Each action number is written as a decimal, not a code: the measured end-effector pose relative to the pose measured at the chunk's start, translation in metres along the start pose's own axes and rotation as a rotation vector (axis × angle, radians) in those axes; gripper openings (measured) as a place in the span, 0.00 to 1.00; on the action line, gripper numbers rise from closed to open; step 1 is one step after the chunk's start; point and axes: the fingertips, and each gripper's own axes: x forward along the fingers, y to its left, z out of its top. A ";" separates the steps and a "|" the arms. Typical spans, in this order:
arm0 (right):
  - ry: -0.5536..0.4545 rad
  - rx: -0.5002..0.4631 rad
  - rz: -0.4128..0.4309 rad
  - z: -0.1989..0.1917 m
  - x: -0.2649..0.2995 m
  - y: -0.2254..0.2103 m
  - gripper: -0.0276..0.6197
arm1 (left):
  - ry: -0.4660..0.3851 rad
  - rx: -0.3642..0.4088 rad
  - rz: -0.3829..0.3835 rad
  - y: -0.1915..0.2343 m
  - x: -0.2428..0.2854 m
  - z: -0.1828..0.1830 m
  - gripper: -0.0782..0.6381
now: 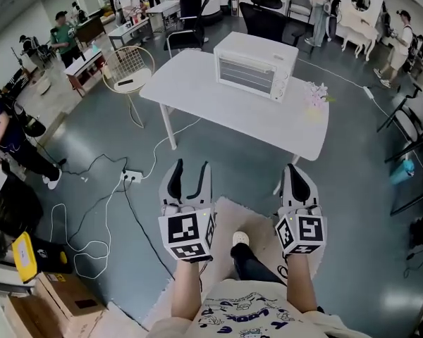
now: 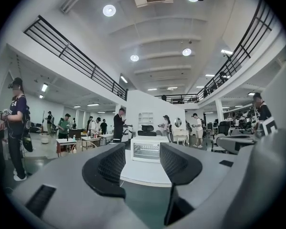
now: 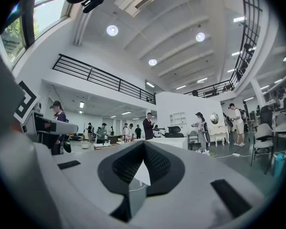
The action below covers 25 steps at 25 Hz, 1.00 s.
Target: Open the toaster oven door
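Standing well short of the toaster oven (image 1: 256, 65), you have not started the approach; it sits door-shut on the table (image 1: 190, 94). Left hand-held gripper (image 1: 191, 167) gapes empty; right hand-held gripper (image 1: 297, 173) is pinched on nothing. Next, step closer and reach for its door.

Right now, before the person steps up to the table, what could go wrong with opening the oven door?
1. Cables and a power strip lie on the floor towards the table: a trip risk on the approach.
2. The flowers stand close to the toaster oven; a swing of the right hand-held gripper might topple them.
3. The oven looks unsecured, so pulling the door could drag it.
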 end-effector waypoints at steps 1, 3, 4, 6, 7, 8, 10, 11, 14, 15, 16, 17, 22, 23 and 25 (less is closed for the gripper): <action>-0.002 0.001 0.005 0.003 0.013 -0.005 0.04 | 0.000 0.002 0.005 0.000 0.012 0.004 0.43; -0.006 0.005 0.014 0.008 0.039 -0.015 0.04 | -0.001 0.004 0.016 0.002 0.037 0.010 0.43; -0.008 0.006 0.019 0.010 0.052 -0.019 0.04 | -0.001 0.005 0.022 0.003 0.049 0.012 0.43; -0.012 0.011 0.032 0.014 0.077 -0.029 0.04 | 0.001 0.006 0.031 0.005 0.072 0.016 0.43; -0.015 0.013 0.038 0.015 0.089 -0.033 0.04 | 0.002 0.006 0.034 0.005 0.083 0.017 0.43; -0.017 0.015 0.043 0.017 0.100 -0.038 0.04 | 0.003 0.005 0.036 0.004 0.094 0.019 0.43; -0.022 0.017 0.054 0.020 0.121 -0.047 0.04 | 0.002 0.003 0.041 0.003 0.114 0.023 0.43; -0.023 0.018 0.060 0.021 0.131 -0.052 0.04 | 0.000 0.003 0.046 0.002 0.124 0.025 0.43; -0.027 0.025 0.072 0.020 0.160 -0.065 0.04 | -0.010 0.007 0.063 0.002 0.152 0.028 0.43; -0.028 0.027 0.077 0.019 0.169 -0.068 0.04 | -0.012 0.008 0.070 0.003 0.160 0.027 0.43; -0.027 0.028 0.082 0.018 0.177 -0.070 0.04 | -0.012 0.007 0.076 0.004 0.167 0.027 0.43; -0.026 0.029 0.085 0.016 0.184 -0.072 0.04 | -0.011 0.007 0.080 0.005 0.173 0.026 0.43; -0.018 0.038 0.095 0.011 0.212 -0.082 0.04 | 0.013 0.002 0.084 0.008 0.196 0.019 0.43; -0.015 0.040 0.097 0.009 0.217 -0.083 0.04 | 0.018 0.000 0.090 0.010 0.201 0.017 0.43; -0.007 0.045 0.097 0.005 0.228 -0.084 0.04 | 0.026 -0.004 0.099 0.015 0.212 0.013 0.43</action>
